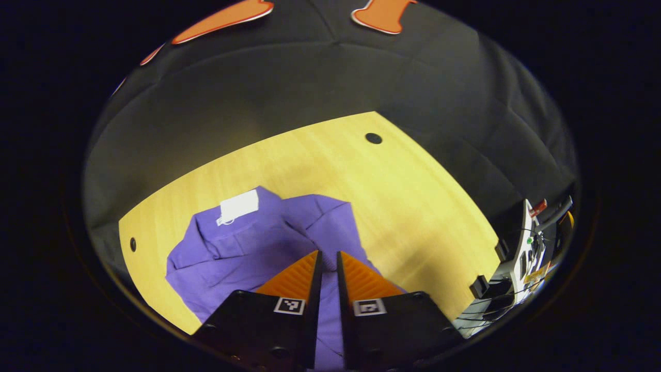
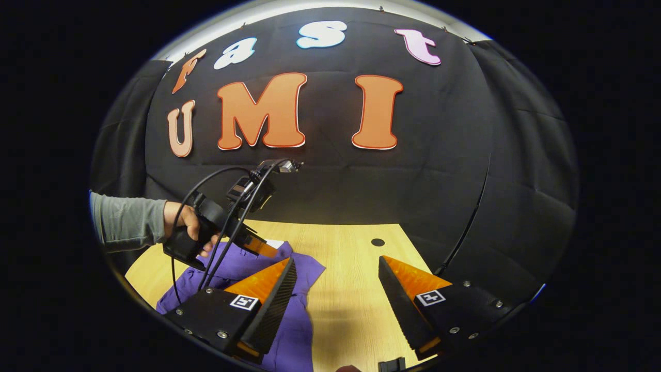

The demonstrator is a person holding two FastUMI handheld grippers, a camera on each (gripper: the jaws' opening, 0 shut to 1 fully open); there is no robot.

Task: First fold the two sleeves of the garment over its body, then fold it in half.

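1. The purple garment [image 1: 248, 248] lies bunched on the wooden table [image 1: 413, 206], toward its near-left part, with a white tag [image 1: 238, 205] showing at the far edge of the cloth. Its layers overlap unevenly; which part is sleeve and which is body cannot be told from these views.

2. The left gripper [image 1: 329, 258] hangs just above the garment with its fingers drawn nearly together, a thin gap left between them. Purple cloth shows in that gap, but whether the fingers pinch a fold or merely sit over it cannot be told.

3. The right gripper [image 2: 338, 268] is spread wide over the table beside the garment's right edge. One finger [image 2: 268, 289] overlaps the cloth in the picture and the other stands over bare wood; nothing is between them.

4. In the right gripper view a hand [image 2: 187, 223] in a grey sleeve holds the other gripper above the garment's far part.

5. Risks, as a judgement:
   - If the left gripper has hold of more than one layer, lifting could drag the whole heap rather than one sleeve.
   - A thin pinch could slip free mid-fold and leave the sleeve crumpled.
   - With the right gripper idle, nothing pins the garment, so it may slide across the smooth table.
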